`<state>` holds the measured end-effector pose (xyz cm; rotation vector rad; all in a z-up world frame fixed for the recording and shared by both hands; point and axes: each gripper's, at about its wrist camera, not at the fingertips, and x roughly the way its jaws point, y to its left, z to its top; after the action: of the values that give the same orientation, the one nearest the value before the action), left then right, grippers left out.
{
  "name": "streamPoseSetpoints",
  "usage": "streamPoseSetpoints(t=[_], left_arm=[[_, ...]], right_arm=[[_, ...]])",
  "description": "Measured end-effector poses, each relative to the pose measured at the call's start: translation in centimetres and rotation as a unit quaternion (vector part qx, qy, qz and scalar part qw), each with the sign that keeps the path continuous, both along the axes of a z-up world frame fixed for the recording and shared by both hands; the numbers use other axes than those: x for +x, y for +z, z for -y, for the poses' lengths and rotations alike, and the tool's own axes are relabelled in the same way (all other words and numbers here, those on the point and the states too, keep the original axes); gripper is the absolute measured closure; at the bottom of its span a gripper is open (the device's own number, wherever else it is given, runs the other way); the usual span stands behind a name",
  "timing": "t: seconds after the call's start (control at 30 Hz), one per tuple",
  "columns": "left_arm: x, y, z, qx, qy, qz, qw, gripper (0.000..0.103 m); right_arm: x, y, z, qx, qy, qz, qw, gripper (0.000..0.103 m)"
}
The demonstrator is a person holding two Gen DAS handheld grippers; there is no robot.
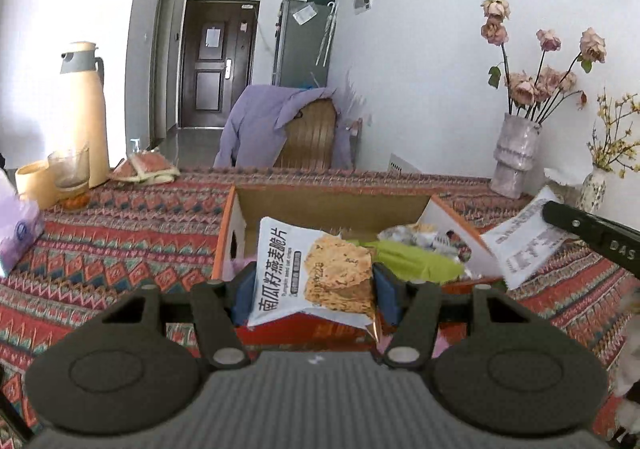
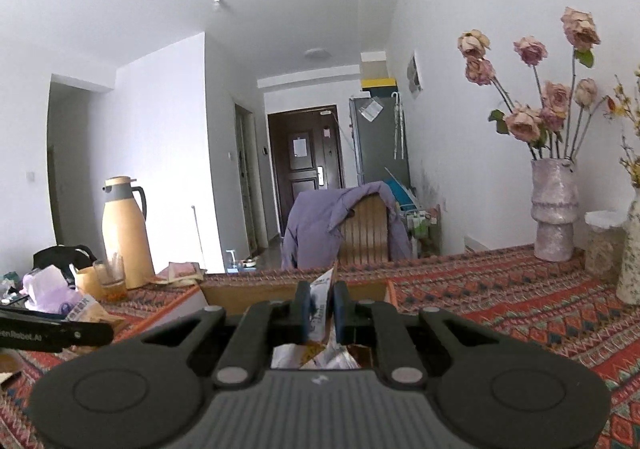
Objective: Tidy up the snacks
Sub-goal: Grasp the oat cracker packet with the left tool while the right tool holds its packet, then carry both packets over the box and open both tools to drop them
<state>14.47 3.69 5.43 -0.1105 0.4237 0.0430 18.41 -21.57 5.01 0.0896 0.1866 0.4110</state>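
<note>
Crisps [image 1: 316, 273] clamped broadside in left tool [image 1: 316, 299], above box [image 1: 230, 225]; right tool [image 2: 321, 313] pinched on packet [image 2: 325, 291] edge. Thin-edge grip could slip, dropping it outside.

A lived-in home, a dining corner of a flat. Patterned red woven tablecloth [image 1: 120, 233] over the table as the landmark. On its far left corner, tall cream thermos jug with grey lid [image 1: 84, 109], with clear drinking glass [image 1: 70, 169] just beside. On its far right edge, by the white wall, textured pale pink ceramic vase of dried pink roses [image 2: 554, 205]. Behind the table, wooden slatted chair [image 2: 366, 229] draped with lilac jacket [image 2: 316, 221]. Further behind, down the hallway, dark brown panelled entrance door [image 2: 306, 161] and grey fridge [image 2: 378, 141] beside it. Open orange-and-white cardboard box [image 1: 240, 225] of snack packets at the table's middle.
</note>
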Motion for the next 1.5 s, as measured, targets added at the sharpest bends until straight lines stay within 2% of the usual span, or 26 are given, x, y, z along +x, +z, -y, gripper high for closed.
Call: streamPoseSetpoints(t=[0.2, 0.4, 0.7, 0.83, 0.93, 0.97, 1.0, 1.03, 1.07, 1.1, 1.13, 1.17, 1.33, 1.5], left_arm=[[2.8, 1.1, 0.7, 0.019, -0.002, 0.007, 0.9998, 0.043], [6.6, 1.2, 1.3, 0.039, 0.001, -0.009, 0.9992, 0.043], [12.0, -0.8, 1.1, 0.044, 0.02, -0.046, 0.9978, 0.043], [14.0, -2.4, 0.5, 0.029, 0.037, -0.07, 0.9965, 0.042], [14.4, -3.3, 0.1, 0.02, 0.034, -0.078, 0.9962, 0.036], [14.3, -3.5, -0.1, 0.02, 0.032, -0.075, 0.9965, 0.03], [14.2, -3.6, -0.2, 0.02, 0.034, -0.074, 0.9965, 0.018], [14.1, -3.7, -0.4, 0.018, 0.041, -0.072, 0.9964, 0.013], [13.9, -3.7, -0.6, 0.014, 0.046, -0.068, 0.9966, 0.007], [13.7, -3.6, -0.9, 0.006, 0.047, -0.064, 0.9969, 0.001], [13.4, -3.6, -1.3, -0.003, 0.047, -0.06, 0.9971, 0.0], [13.2, -3.5, -1.5, -0.008, 0.051, -0.057, 0.997, 0.0], [12.3, -3.2, -2.0, -0.013, 0.058, -0.051, 0.9969, 0.0], [10.9, -2.6, -1.8, -0.017, 0.06, -0.04, 0.9973, 0.0]], right_arm=[[3.4, 0.9, -2.3, -0.002, 0.009, -0.007, 1.0, 0.092], [7.3, 0.8, -4.7, -0.007, 0.011, -0.035, 0.999, 0.092], [12.4, -1.4, -7.3, -0.011, 0.008, -0.087, 0.996, 0.092], [14.1, -2.9, -7.7, -0.015, -0.005, -0.117, 0.993, 0.091], [14.9, -3.7, -7.5, -0.02, -0.01, -0.14, 0.99, 0.087], [15.0, -3.9, -7.4, -0.023, -0.01, -0.145, 0.989, 0.084], [15.0, -4.0, -7.3, -0.027, -0.012, -0.149, 0.988, 0.084], [15.0, -4.1, -7.2, -0.029, -0.013, -0.152, 0.988, 0.076], [14.9, -4.2, -6.9, -0.031, -0.015, -0.154, 0.987, 0.057], [14.8, -4.3, -6.7, -0.032, -0.019, -0.154, 0.987, 0.046], [14.6, -4.2, -6.4, -0.034, -0.021, -0.151, 0.988, 0.028], [14.3, -4.2, -6.1, -0.035, -0.021, -0.147, 0.988, 0.017], [12.7, -3.9, -5.1, -0.036, -0.016, -0.138, 0.99, 0.0], [11.1, -3.1, -4.6, -0.036, -0.018, -0.124, 0.991, 0.0]])
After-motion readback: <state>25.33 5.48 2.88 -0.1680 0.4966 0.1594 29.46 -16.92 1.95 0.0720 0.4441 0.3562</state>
